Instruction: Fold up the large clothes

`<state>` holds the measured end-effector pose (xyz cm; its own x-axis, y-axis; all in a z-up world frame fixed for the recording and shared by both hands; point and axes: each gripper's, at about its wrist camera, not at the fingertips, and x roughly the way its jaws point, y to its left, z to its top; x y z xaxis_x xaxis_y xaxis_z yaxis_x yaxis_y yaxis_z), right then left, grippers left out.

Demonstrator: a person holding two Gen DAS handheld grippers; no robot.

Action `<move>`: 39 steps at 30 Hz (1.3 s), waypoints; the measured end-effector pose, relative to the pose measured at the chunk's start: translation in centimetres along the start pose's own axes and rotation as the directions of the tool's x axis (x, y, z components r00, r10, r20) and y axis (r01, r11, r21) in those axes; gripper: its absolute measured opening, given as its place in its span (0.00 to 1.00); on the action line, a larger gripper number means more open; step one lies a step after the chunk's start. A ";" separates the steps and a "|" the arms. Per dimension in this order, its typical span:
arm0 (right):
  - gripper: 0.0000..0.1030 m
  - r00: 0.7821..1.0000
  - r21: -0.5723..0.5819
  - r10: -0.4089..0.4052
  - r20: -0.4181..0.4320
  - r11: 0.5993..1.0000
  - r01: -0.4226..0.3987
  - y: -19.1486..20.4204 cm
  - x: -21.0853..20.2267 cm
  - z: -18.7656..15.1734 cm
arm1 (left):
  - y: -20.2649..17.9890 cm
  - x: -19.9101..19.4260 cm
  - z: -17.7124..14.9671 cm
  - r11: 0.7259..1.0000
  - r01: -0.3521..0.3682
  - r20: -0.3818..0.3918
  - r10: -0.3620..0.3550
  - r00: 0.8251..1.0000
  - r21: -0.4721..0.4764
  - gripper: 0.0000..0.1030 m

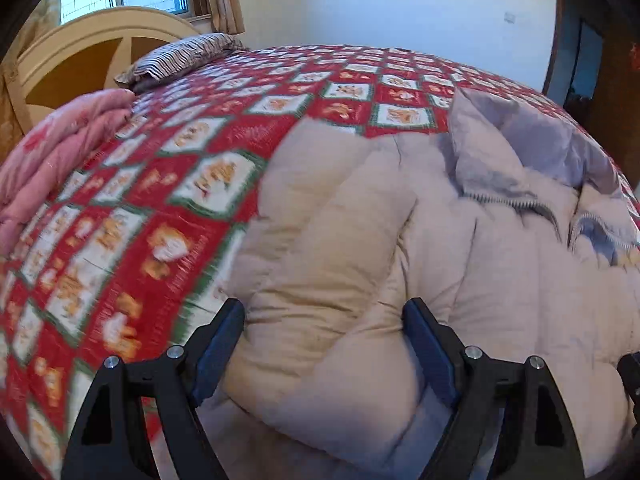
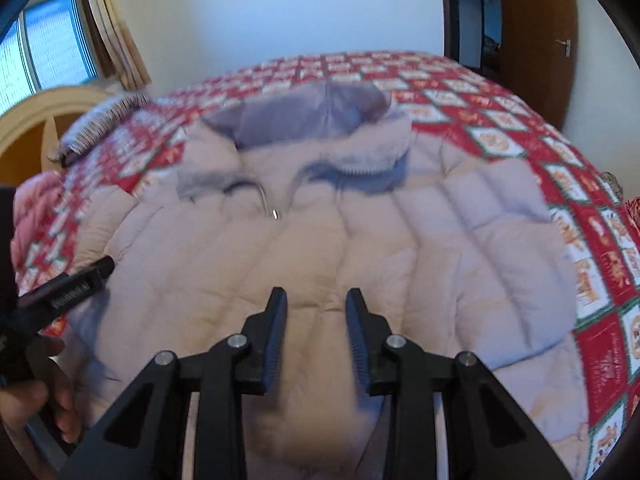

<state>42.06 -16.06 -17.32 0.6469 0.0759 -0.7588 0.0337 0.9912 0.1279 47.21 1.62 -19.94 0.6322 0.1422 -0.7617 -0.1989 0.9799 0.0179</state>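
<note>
A large pale beige puffer jacket [image 2: 320, 240] with a grey-lined hood [image 2: 308, 116] lies front up on the bed, zipper near the collar. In the left wrist view the jacket [image 1: 460, 260] fills the lower right, and its padded sleeve [image 1: 320, 248] runs between my jaws. My left gripper [image 1: 324, 320] is open, its fingers on either side of the sleeve. My right gripper [image 2: 316, 308] is open over the lower middle of the jacket, holding nothing. The left gripper also shows at the left edge of the right wrist view [image 2: 68, 292].
The bed has a red, white and green patterned quilt [image 1: 160, 200]. A folded pink blanket [image 1: 60, 152] and a striped pillow [image 1: 184, 56] lie near the cream headboard [image 1: 80, 48]. A window with curtains is behind; a wooden door [image 2: 540, 40] stands at the right.
</note>
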 end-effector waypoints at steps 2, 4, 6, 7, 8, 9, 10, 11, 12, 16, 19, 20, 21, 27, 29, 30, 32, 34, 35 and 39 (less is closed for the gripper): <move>0.31 1.000 -0.027 -0.021 -0.023 0.999 0.020 0.1 1.0 -0.9 | 0.7 0.2 -0.9 0.999 0.018 0.016 -0.017 1.000 -0.039 0.91; 0.31 0.999 -0.054 -0.029 -0.031 0.998 0.027 0.2 1.8 -1.5 | 1.0 0.5 -1.2 0.998 0.037 0.011 -0.037 0.999 -0.060 0.94; 0.31 0.999 -0.050 -0.031 -0.025 0.998 0.030 0.0 2.1 -1.8 | 1.5 1.3 -1.2 0.994 0.063 -0.013 -0.064 0.998 -0.091 0.97; 0.31 0.999 -0.053 -0.035 -0.022 0.998 0.034 0.1 2.2 -1.9 | 1.6 1.4 -1.1 0.992 0.073 -0.018 -0.075 0.997 -0.100 0.97; 0.31 0.999 -0.065 -0.043 -0.010 0.997 0.042 0.1 2.4 -2.1 | 1.8 1.7 -1.1 0.990 0.087 -0.026 -0.090 0.996 -0.111 0.98; 0.31 0.999 -0.068 -0.042 -0.005 0.997 0.042 0.2 2.5 -2.3 | 1.9 1.8 -1.1 0.988 0.097 -0.031 -0.102 0.994 -0.120 0.98; 0.31 0.999 -0.065 -0.039 -0.003 0.997 0.039 0.1 2.6 -2.3 | 2.0 1.8 -1.1 0.987 0.105 -0.030 -0.109 0.994 -0.126 0.98; 0.31 0.999 -0.064 -0.036 -0.001 0.997 0.036 0.1 2.6 -2.3 | 2.1 1.7 -1.1 0.986 0.109 -0.030 -0.113 0.993 -0.128 0.98; 0.31 0.999 -0.069 -0.038 -0.003 0.997 0.038 0.1 2.6 -2.4 | 2.2 1.6 -1.0 0.984 0.118 -0.032 -0.123 0.992 -0.135 0.98; 0.31 0.998 -0.106 -0.054 -0.013 0.993 0.052 0.5 1.6 -1.7 | 3.2 -1.4 0.2 0.983 0.125 0.013 -0.124 0.992 -0.133 0.98; 0.32 0.995 -0.042 -0.051 0.090 0.998 0.055 -0.2 -1.7 -0.7 | 4.1 -4.7 2.4 0.970 0.175 0.112 -0.158 0.981 -0.170 0.98; 0.32 0.991 -0.023 -0.056 0.123 0.998 0.059 -0.4 -2.6 -0.3 | 4.1 -5.1 3.4 0.967 0.175 0.127 -0.153 0.980 -0.184 0.98; 0.32 0.989 -0.010 -0.053 0.138 0.998 0.054 -0.5 -3.1 0.2 | 3.9 -5.1 4.5 0.968 0.160 0.129 -0.137 0.982 -0.193 0.98; 0.25 0.996 0.003 -0.088 0.035 0.996 0.088 -0.5 0.8 2.1 | 2.0 1.0 4.8 0.991 -0.018 -0.014 0.016 1.000 -0.129 0.98; 0.24 0.995 0.006 -0.101 -0.006 0.995 0.101 -1.2 2.5 1.7 | 2.0 3.3 3.4 0.994 -0.040 -0.055 0.034 0.998 -0.104 0.98; 0.22 0.994 0.004 -0.113 -0.006 0.994 0.113 -1.4 3.1 1.5 | 2.3 3.9 2.7 0.993 -0.012 -0.057 0.006 0.998 -0.115 0.98; 0.21 0.993 -0.012 -0.114 0.000 0.993 0.114 -1.4 3.6 1.0 | 3.2 4.4 1.9 0.984 0.044 -0.050 -0.054 0.997 -0.171 0.98; 0.21 0.992 -0.035 -0.124 0.014 0.992 0.125 -1.1 4.0 0.5 | 3.2 4.6 1.8 0.984 0.047 -0.048 -0.056 0.997 -0.170 0.99; 0.21 0.991 -0.045 -0.132 0.018 0.990 0.132 -0.9 4.3 0.4 | 3.0 4.6 1.8 0.986 0.042 -0.048 -0.050 0.998 -0.164 0.99; 0.21 0.987 -0.067 -0.158 0.038 0.985 0.160 -0.3 4.6 0.1 | 2.6 4.4 1.6 0.988 0.038 -0.047 -0.046 0.998 -0.152 0.99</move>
<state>45.06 -16.05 -20.80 0.6615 -0.0860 -0.7450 0.0864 0.9955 -0.0383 50.69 4.99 -22.18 0.6048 0.0904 -0.7912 -0.2863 0.9518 -0.1101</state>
